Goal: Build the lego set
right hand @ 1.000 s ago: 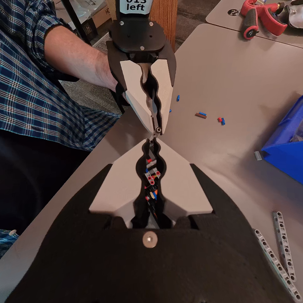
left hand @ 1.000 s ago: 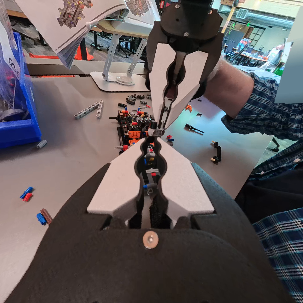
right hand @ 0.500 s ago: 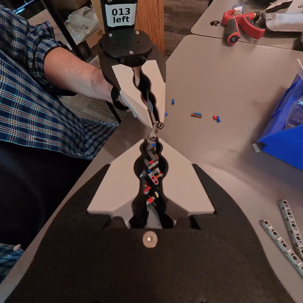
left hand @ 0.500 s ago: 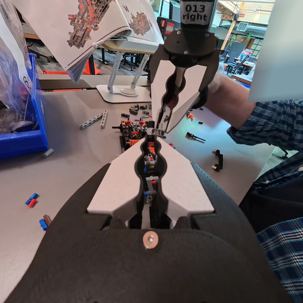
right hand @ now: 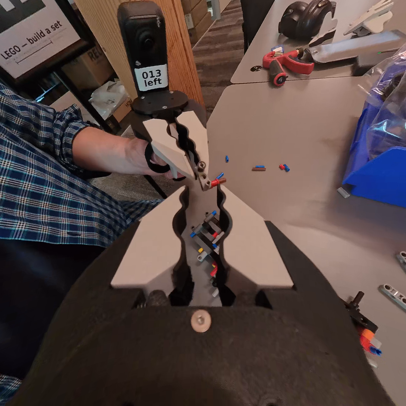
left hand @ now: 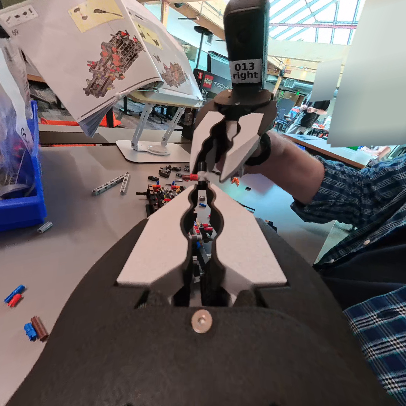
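Observation:
My left gripper (left hand: 201, 186) is shut on a small grey connector (left hand: 201, 175) that carries a black axle on top and a red pin with a brown end (left hand: 190, 177) out to the left. It is held above the table. My right gripper (right hand: 203, 189) is open, with its jaws on either side of the connector (right hand: 203, 179) and not gripping it. In the left wrist view the right gripper (left hand: 207, 175) comes down from above. The partly built black, grey and orange lego model (left hand: 161, 197) lies on the table below, also seen between my right fingers (right hand: 208, 232).
A blue bin (left hand: 22, 211) with bagged parts stands left. An instruction booklet (left hand: 98, 55) rests on a white stand (left hand: 151, 151). Grey beams (left hand: 109, 184), loose pins (left hand: 14, 294) and black parts (left hand: 167, 170) are scattered about. A red-handled tool (right hand: 285, 63) lies on the neighbouring table. My two grippers' fingertips are within a few centimetres of each other.
My right gripper has opened and let go of the grey connector, which both grippers pinched before. The left gripper has turned the piece, so the red pin now sticks out sideways.

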{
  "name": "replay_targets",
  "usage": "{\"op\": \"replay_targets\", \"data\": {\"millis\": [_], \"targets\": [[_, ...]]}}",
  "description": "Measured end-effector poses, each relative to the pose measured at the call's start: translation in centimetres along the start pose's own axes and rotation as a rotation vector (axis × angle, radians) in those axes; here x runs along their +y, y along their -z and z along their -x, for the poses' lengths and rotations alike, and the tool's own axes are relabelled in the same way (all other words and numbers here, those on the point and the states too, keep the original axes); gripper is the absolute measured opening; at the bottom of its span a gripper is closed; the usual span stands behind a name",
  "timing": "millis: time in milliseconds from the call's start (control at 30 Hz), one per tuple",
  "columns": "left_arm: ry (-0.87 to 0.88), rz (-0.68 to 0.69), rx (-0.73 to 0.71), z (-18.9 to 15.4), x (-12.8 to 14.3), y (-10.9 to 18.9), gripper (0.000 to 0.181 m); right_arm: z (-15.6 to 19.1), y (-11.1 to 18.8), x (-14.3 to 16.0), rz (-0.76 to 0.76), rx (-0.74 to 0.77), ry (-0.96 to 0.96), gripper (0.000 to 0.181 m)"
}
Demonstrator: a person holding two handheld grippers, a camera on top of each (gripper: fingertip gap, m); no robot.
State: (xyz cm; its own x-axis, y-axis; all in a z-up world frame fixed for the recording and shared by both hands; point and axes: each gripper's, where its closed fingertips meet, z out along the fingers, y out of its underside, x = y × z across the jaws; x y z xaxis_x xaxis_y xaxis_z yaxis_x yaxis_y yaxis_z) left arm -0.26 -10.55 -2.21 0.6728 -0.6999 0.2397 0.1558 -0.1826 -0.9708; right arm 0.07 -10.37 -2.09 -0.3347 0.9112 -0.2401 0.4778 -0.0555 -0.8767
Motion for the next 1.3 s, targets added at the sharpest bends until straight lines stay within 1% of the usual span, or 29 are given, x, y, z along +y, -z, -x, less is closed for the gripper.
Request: {"op": "replay_targets", "data": {"millis": [133,200,1300], "targets": [[-0.031,0.013,0.001,-0.5,0.1,-0.3,0.006,-0.2,0.3,0.1,-0.002,0.033,0.012,0.009],[-0.034,0.014,0.001,-0.6,0.1,-0.3,0.006,-0.1,0.4,0.1,-0.004,0.039,0.018,0.007],[-0.03,0.029,0.041,-1.8,0.9,-1.8,0.007,0.2,1.8,0.8,0.02,0.158,0.104,0.003]]}}
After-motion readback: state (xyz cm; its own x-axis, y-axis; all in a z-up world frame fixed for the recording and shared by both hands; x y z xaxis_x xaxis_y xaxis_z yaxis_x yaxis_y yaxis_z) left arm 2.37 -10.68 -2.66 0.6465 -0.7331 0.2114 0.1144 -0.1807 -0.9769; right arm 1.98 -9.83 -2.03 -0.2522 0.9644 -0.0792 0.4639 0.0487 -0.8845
